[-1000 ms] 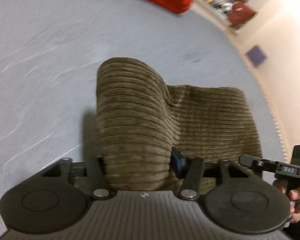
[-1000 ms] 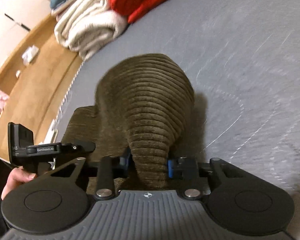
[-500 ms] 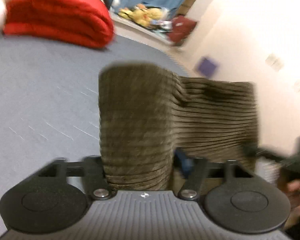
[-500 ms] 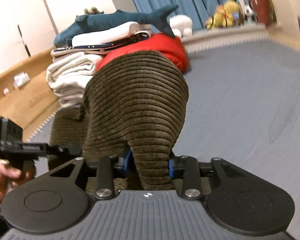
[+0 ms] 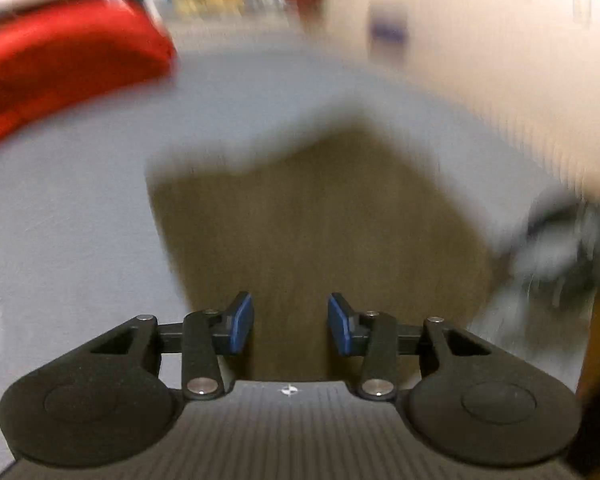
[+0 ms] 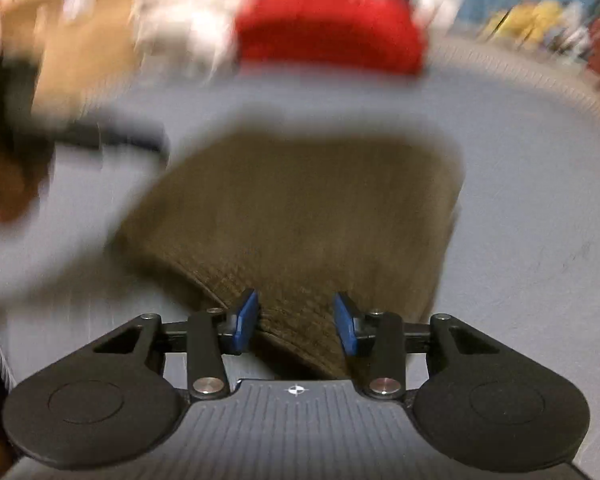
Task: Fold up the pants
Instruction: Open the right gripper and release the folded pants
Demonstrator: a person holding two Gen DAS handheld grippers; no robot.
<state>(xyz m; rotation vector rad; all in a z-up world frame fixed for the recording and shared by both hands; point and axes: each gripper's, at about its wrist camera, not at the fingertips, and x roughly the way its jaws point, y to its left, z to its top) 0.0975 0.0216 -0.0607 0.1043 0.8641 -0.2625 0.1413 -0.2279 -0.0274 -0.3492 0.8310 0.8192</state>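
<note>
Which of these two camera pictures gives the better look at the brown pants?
The right wrist view: the brown pants show their corduroy ribs and a folded edge near the fingers. In the left wrist view they are only a blurred brown patch.

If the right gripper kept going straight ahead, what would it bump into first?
Most likely the brown pants, lying straight ahead of the right gripper on the grey surface. The picture is blurry, so how near they are is hard to judge.
</note>
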